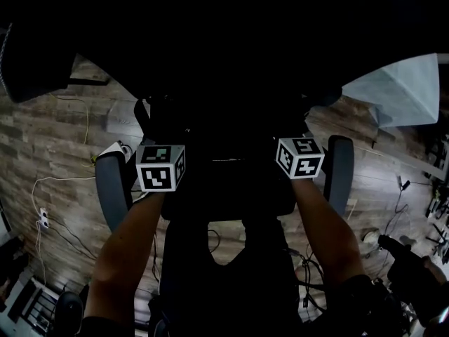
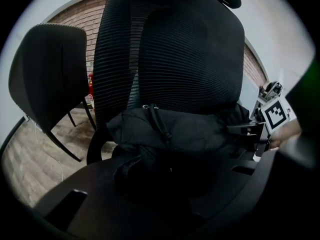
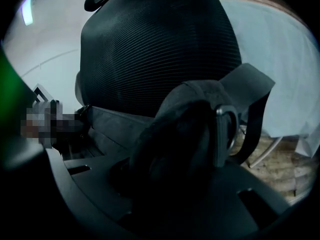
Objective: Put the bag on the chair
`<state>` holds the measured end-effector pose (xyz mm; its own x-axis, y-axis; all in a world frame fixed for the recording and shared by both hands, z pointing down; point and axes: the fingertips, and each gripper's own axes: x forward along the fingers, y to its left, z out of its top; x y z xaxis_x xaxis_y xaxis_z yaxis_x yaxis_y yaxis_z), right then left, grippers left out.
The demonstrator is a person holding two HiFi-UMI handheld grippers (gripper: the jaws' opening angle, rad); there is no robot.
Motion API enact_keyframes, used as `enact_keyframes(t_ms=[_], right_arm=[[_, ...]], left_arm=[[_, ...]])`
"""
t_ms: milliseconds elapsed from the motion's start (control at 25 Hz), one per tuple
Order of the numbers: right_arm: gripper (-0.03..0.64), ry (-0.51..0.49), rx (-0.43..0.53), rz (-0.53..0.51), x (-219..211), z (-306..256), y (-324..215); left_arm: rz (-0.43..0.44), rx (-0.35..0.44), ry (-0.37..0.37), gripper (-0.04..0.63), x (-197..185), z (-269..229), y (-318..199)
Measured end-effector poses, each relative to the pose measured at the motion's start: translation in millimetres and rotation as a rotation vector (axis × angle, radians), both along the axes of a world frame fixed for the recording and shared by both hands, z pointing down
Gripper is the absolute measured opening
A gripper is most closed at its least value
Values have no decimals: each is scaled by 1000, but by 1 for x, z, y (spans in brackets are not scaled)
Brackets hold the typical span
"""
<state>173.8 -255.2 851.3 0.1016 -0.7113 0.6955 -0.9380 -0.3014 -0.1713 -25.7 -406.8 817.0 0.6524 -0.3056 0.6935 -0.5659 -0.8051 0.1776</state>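
Observation:
The black bag [image 2: 175, 131] lies on the seat of the black office chair, its back against the mesh backrest [image 2: 170, 49]. My left gripper [image 2: 160, 186] reaches in from the bag's left end, with a dark fold of bag fabric bunched between its jaws. My right gripper [image 3: 170, 181] is at the other end, where bag fabric [image 3: 175, 144] and a strap with a metal ring [image 3: 227, 129] fill the space between its jaws. In the head view only the marker cubes [image 1: 161, 167] [image 1: 300, 157] stand out between the chair's two armrests [image 1: 112, 188]; the bag there is lost in darkness.
A second black chair [image 2: 47, 74] stands to the left, in front of a brick wall [image 2: 80, 19]. Cables [image 1: 56, 181] run over the wooden floor on the left. A pale sheet [image 1: 400, 90] covers something at the right. More gear sits at the lower right [image 1: 403, 258].

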Motion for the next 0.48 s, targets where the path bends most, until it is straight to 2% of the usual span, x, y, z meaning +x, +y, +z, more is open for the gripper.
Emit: enact_keyframes(t_ms=[280, 480], right_arm=[[91, -10, -24, -22, 2, 8, -5], [100, -8, -84, -7, 7, 17, -6]], left_arm=[[-44, 24, -28, 91, 2, 6, -6], [-66, -93, -99, 106, 0, 33, -3]])
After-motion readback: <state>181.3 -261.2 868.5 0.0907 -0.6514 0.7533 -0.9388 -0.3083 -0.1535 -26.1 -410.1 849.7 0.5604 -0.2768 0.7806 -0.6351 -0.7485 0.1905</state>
